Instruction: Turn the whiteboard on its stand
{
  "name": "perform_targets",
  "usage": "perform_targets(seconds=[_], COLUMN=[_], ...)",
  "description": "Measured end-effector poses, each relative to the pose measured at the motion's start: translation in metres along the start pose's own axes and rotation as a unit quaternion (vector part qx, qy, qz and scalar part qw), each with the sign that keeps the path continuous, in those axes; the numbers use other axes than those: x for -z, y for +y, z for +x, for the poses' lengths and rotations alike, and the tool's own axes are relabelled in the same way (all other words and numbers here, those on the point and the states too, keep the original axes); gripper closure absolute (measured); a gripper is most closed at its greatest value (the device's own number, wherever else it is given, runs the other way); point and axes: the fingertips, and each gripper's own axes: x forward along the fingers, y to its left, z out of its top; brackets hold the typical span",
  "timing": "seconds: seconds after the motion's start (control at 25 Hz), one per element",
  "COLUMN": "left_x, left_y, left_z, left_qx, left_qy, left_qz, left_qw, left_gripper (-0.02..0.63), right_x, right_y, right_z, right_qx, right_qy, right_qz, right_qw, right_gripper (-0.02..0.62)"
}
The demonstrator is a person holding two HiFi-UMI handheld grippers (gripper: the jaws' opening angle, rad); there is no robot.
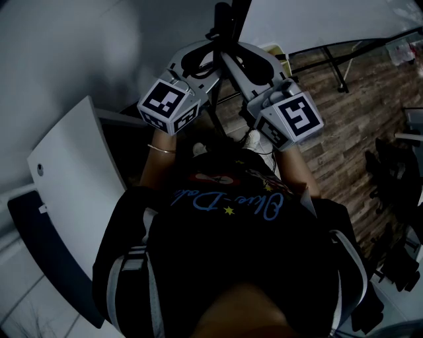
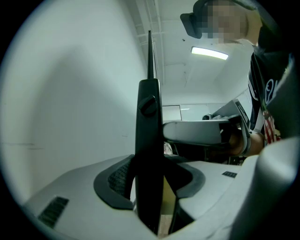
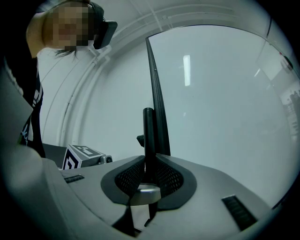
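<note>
- The whiteboard (image 1: 317, 20) stood just ahead of me, edge-on between my two hands.
- My left claw (image 2: 149, 180) was clamped on the black upright (image 2: 148, 140) at the board's edge. Its jaws stood wide around the upright, below a small knob (image 2: 149, 105).
- My right claw (image 3: 148, 176) was pinched on a thin black bar (image 3: 149, 136) at that same edge, jaws nearly together, facing the left claw.
- To turn the board well, I judged both claws should swing as one, slowly, without twisting against each other.
- One left pad looked lightly seated, so I would have firmed that grip first.
- I judged the main risk to be the stand's legs (image 1: 334, 66) dragging on the wood floor (image 1: 357, 132).
</note>
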Motion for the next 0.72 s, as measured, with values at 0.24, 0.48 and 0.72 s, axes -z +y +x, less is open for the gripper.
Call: perform_targets(seconds=[0.24, 0.48, 0.72], left_x=[0.0008, 0.001, 0.0], left_y=[-0.0018, -0.0018, -0.0034], left_z=[-0.0035, -0.0076, -0.0077], left_qx=[0.003, 0.007, 0.012], left_qy=[0.003, 0.001, 0.004], left_qz=[0.0, 0.0, 0.0], left_qw=[1.0, 1.0, 0.9999], left_gripper=[0.416, 0.417, 0.417], right_x=[0.0001, 0.0001, -0.0009], right_y=[0.0024, 0.006, 0.0093], right_z=[-0.0011, -0.0001, -0.0008], right_qx=[-0.001, 0.004, 0.005], right_qy=[-0.007, -0.009, -0.003], right_qz=[-0.003, 0.002, 0.001], right_qw=[1.0, 1.0, 1.0], right_gripper=[0.525, 0.525, 0.525])
